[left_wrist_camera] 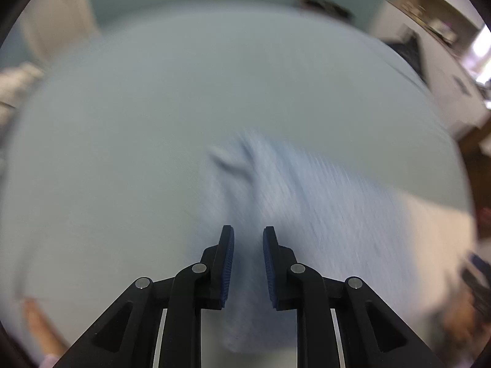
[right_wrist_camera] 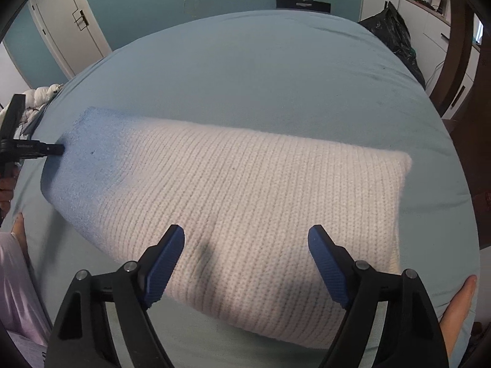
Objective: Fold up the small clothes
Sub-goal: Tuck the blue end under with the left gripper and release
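Note:
A knitted garment, white with a blue end, lies flat as a long rectangle across the pale blue bed. My right gripper is open and empty, just above its near white edge. My left gripper hovers over the blue end, its jaws a narrow gap apart with blue knit showing between them; the view is motion-blurred. In the right wrist view the left gripper touches the blue end at the far left.
The bed sheet fills both views. A black bag sits at the bed's far right by white cabinets. A white padded item lies at the left edge. A door stands far left. Bare feet show at the lower corners.

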Action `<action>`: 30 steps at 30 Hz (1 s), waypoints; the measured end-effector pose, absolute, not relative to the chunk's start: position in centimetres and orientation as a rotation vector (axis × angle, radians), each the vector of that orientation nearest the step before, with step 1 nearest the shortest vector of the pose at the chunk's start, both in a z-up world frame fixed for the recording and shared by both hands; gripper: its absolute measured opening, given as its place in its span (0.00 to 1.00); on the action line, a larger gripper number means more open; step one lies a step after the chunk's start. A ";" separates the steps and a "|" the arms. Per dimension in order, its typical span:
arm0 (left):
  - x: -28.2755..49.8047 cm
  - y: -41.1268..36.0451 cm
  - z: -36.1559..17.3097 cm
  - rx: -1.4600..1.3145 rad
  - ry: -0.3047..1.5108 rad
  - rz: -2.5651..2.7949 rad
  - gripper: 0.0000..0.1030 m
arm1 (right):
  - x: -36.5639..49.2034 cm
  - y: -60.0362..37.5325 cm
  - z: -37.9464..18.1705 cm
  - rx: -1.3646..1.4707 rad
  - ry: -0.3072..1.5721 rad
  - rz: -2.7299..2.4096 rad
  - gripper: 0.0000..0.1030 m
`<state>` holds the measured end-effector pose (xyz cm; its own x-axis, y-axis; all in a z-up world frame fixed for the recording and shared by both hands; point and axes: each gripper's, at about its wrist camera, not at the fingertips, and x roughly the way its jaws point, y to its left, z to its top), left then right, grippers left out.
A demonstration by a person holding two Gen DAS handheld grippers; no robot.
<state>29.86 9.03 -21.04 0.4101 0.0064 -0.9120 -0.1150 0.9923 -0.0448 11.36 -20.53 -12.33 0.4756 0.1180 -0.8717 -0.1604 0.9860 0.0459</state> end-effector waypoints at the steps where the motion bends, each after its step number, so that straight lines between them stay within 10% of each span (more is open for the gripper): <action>1: 29.7 8.1 -19.6 -0.087 1.067 0.092 0.25 | 11.5 -20.8 -12.0 -0.044 1.047 0.138 0.78; 2: 29.6 7.3 -18.9 -0.082 1.028 0.072 0.35 | 11.6 -20.8 -11.8 -0.041 1.038 0.106 0.78; 3: 29.6 6.0 -18.6 -0.073 1.013 0.027 0.79 | 12.1 -20.9 -11.4 -0.024 1.035 0.074 0.78; 4: 29.6 4.9 -18.8 -0.055 1.024 -0.006 0.96 | 12.5 -21.0 -11.2 0.003 1.038 0.055 0.78; 12: 28.2 -0.2 -29.6 0.194 1.172 -0.094 1.00 | 13.3 -20.0 -15.4 -0.172 1.174 0.006 0.82; 15: 26.0 0.5 -30.3 0.144 0.995 -0.098 1.00 | 12.8 -21.8 -16.4 -0.124 1.114 0.008 0.99; 30: 21.3 -10.0 -30.5 0.439 1.000 -0.279 1.00 | 10.9 -18.3 -16.5 -0.194 1.277 0.120 0.99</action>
